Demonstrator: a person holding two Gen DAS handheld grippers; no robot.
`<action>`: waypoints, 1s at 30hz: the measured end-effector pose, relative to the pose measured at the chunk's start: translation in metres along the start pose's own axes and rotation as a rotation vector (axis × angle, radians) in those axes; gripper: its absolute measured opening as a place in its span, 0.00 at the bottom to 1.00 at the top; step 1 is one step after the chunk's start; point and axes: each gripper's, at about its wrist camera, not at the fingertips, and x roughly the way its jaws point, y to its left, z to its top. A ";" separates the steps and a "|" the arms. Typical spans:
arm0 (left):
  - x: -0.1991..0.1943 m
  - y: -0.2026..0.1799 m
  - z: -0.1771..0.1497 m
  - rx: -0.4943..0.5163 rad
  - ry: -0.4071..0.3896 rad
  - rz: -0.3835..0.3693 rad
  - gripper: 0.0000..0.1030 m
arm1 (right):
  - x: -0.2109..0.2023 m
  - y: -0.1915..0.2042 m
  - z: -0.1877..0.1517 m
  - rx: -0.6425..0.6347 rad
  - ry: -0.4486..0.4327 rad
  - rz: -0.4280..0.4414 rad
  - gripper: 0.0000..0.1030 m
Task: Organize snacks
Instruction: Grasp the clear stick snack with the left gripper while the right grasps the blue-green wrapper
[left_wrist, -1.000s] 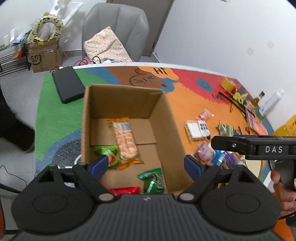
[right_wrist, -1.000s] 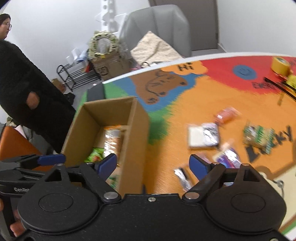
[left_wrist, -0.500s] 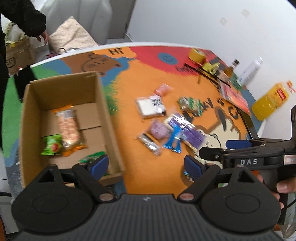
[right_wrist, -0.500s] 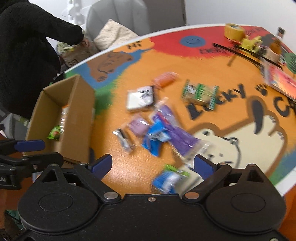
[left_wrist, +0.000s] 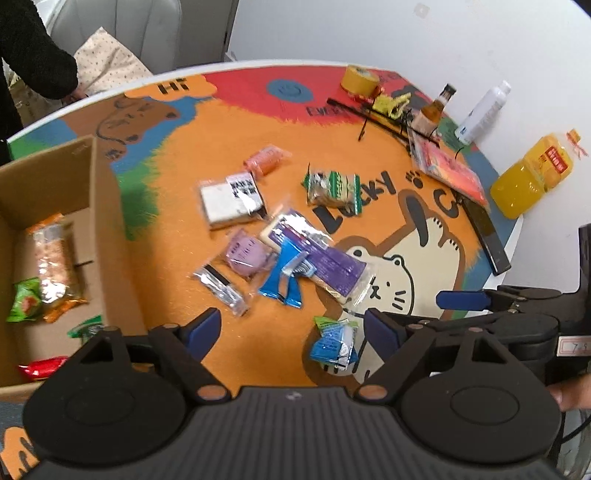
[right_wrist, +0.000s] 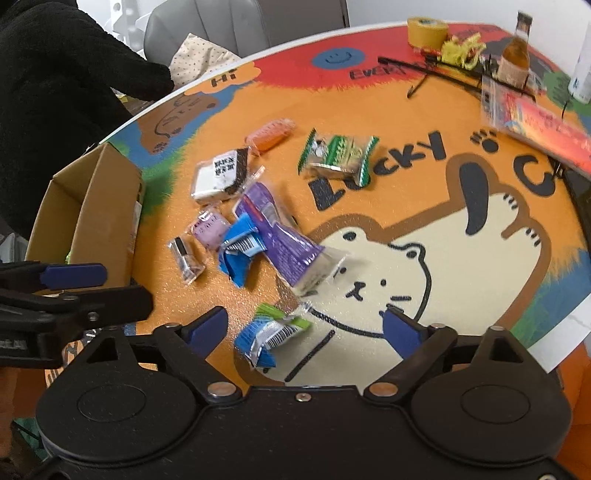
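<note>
Left tool (left_wrist: 291, 326) and right tool (right_wrist: 304, 328): both hang over the desk (right_wrist: 461, 206) gripping nothing, jaws wide but closing. A blue-green snack packet (right_wrist: 271, 334) lies on the desk between the right tool's fingers, untouched. Beyond it, loose snacks (left_wrist: 280, 251) cluster on the cartoon mat. The cardboard box (left_wrist: 99, 221), at left, holds several packets.

A: Where does the box (left_wrist: 99, 221) sit on the table (left_wrist: 177, 206)?

B: At nine o'clock, with packets (left_wrist: 48, 258) inside. The loose pile (left_wrist: 288, 258) lies at the centre, a biscuit pack (left_wrist: 332, 186) at one o'clock of it.

A: And the bottles (left_wrist: 480, 110)?

B: At two o'clock, along the far rim, the tape (left_wrist: 360, 77) at twelve.
</note>
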 end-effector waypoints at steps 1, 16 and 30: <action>0.004 -0.001 0.000 0.003 0.005 0.006 0.75 | 0.003 -0.002 -0.001 0.005 0.006 0.008 0.80; 0.057 0.023 0.000 -0.094 0.040 0.080 0.39 | 0.049 0.003 -0.015 0.061 0.087 0.079 0.54; 0.089 0.053 0.008 -0.211 -0.013 0.175 0.39 | 0.060 0.014 -0.016 0.013 0.096 0.081 0.31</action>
